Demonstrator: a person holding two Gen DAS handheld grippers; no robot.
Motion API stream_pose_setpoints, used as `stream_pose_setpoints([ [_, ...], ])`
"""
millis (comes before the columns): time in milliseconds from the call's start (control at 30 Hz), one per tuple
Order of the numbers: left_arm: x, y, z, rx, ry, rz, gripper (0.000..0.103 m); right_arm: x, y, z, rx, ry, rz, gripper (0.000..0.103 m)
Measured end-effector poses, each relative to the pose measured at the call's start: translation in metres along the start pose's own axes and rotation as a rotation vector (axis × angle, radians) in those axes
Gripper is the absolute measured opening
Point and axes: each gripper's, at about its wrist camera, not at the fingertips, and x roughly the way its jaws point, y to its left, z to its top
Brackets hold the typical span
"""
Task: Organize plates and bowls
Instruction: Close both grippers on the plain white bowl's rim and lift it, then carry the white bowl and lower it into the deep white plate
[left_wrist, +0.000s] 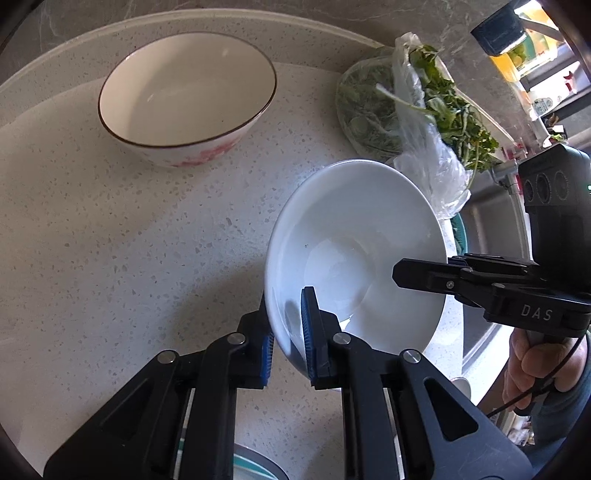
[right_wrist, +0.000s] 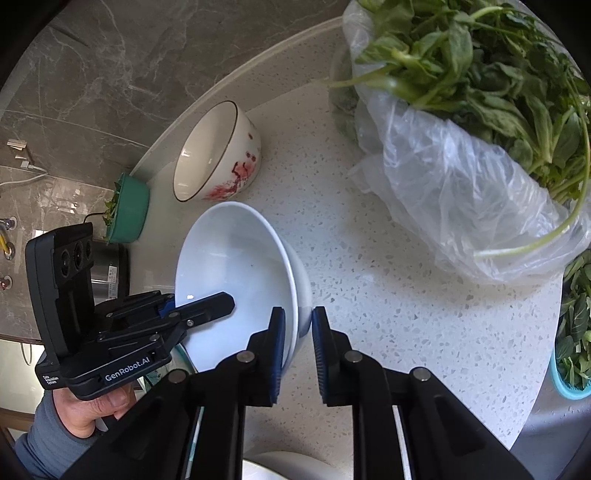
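A plain white bowl (left_wrist: 354, 254) is held above the speckled counter, gripped on opposite sides of its rim. My left gripper (left_wrist: 288, 332) is shut on its near rim. My right gripper (right_wrist: 298, 339) straddles the other rim of the same bowl (right_wrist: 236, 273), one pad inside and one outside, closed on it. The right gripper also shows in the left wrist view (left_wrist: 424, 277), and the left gripper in the right wrist view (right_wrist: 207, 306). A cream bowl with a dark rim and red flower print (left_wrist: 188, 96) stands empty further back on the counter (left_wrist: 110, 240); it also shows in the right wrist view (right_wrist: 218, 151).
A clear plastic bag of leafy greens (right_wrist: 472, 122) lies on the counter's right side, close to the white bowl. A green basin with greens (right_wrist: 129, 210) sits at the far counter edge. A teal basket of greens (right_wrist: 572, 332) is at the right edge. The sink (left_wrist: 484, 236) lies beyond the counter.
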Motion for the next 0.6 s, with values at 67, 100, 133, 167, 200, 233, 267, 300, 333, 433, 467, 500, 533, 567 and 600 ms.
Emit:
stream_pose_setpoints([
  [67,-0.006,-0.006,0.001,0.007,0.0,0.002,0.012,-0.005,0.002,-0.001,-0.006,-0.001,0.002,0.017],
  [100,-0.01,-0.009,0.0,0.009,-0.003,0.001,0.012,-0.008,0.003,-0.001,-0.007,-0.003,0.004,0.017],
  [133,-0.015,-0.013,0.0,0.015,-0.009,0.003,0.012,-0.013,0.005,-0.002,-0.011,-0.006,0.006,0.017],
  [167,-0.019,-0.015,-0.001,0.016,-0.014,0.002,0.012,-0.018,0.008,-0.004,-0.013,-0.008,0.008,0.017],
  [200,-0.024,-0.019,-0.002,0.015,-0.018,-0.003,0.012,-0.023,0.009,-0.006,-0.012,-0.01,0.013,0.017],
  [233,-0.029,-0.022,-0.003,0.012,-0.023,-0.01,0.012,-0.028,0.01,-0.007,-0.015,-0.013,0.012,0.017],
  [267,-0.036,-0.026,-0.006,0.013,-0.029,-0.013,0.012,-0.033,0.013,-0.01,-0.021,-0.015,0.01,0.017],
  [300,-0.04,-0.029,-0.008,0.018,-0.034,-0.012,0.012,-0.039,0.016,-0.013,-0.029,-0.017,0.008,0.017],
  [333,-0.045,-0.035,-0.011,0.023,-0.038,-0.011,0.012,-0.047,0.019,-0.017,-0.039,-0.02,0.005,0.017],
  [433,-0.062,-0.051,-0.024,0.034,-0.051,-0.02,0.012,-0.066,0.025,-0.029,-0.057,-0.028,0.006,0.017],
  [467,-0.068,-0.057,-0.029,0.033,-0.054,-0.025,0.012,-0.072,0.027,-0.033,-0.061,-0.03,0.008,0.017],
  [500,-0.074,-0.064,-0.035,0.036,-0.056,-0.027,0.012,-0.08,0.029,-0.039,-0.064,-0.031,0.011,0.017],
  [533,-0.081,-0.07,-0.041,0.042,-0.057,-0.029,0.012,-0.088,0.032,-0.044,-0.073,-0.032,0.011,0.017],
  [567,-0.086,-0.075,-0.047,0.046,-0.058,-0.031,0.012,-0.096,0.033,-0.049,-0.079,-0.033,0.014,0.017],
  [600,-0.091,-0.08,-0.053,0.045,-0.058,-0.034,0.012,-0.104,0.035,-0.055,-0.084,-0.034,0.018,0.018],
])
